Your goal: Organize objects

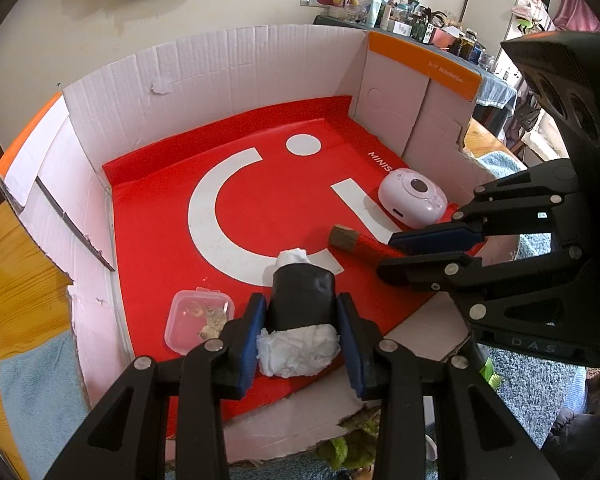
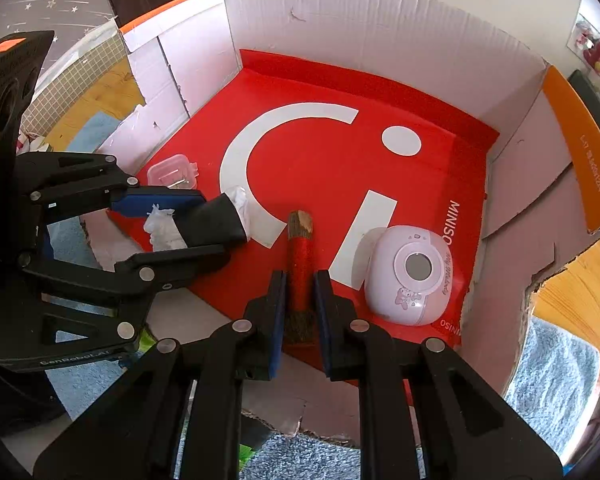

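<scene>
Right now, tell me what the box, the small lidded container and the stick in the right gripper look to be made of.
Box: corrugated cardboard, matte white inside, with fluted ridges and torn edges.
Small lidded container: clear, glossy plastic; its contents show through.
Stick: apparently wood, with rough brown bark at both ends; the middle looks wrapped or painted sparkly red. The right gripper is shut on it.

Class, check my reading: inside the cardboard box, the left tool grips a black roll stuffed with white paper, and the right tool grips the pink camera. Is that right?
Not quite. The right tool grips the red stick, not the pink camera, which lies free beside it, as the right wrist view shows. The left tool does grip the black roll.
</scene>
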`<state>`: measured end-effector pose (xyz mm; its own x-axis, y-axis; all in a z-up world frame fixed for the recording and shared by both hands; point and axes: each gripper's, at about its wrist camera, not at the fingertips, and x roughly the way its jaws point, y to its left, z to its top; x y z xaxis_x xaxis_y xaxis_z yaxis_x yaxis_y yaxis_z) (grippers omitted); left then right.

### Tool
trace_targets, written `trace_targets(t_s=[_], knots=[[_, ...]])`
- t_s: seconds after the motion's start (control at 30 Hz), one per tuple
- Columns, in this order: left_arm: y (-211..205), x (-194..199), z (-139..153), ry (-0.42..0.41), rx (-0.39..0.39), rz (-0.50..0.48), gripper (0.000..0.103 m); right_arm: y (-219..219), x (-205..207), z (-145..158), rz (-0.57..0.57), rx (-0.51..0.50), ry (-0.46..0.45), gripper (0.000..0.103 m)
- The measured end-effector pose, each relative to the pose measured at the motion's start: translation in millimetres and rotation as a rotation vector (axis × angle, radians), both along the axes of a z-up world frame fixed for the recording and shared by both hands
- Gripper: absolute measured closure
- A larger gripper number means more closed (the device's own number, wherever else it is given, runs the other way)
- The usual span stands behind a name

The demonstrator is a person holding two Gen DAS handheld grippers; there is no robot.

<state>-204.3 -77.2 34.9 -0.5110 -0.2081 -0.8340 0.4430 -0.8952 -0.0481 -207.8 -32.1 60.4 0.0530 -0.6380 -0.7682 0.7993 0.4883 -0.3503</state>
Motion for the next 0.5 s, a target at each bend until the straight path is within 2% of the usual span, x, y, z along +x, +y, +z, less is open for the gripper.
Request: trace_targets(t_s=[0.5], knots=[[-1.8, 0.9, 1.2, 0.006, 0.003, 0.011, 0.057, 1.7, -0.3, 1.8, -0.001, -0.004, 0.007, 0.088]])
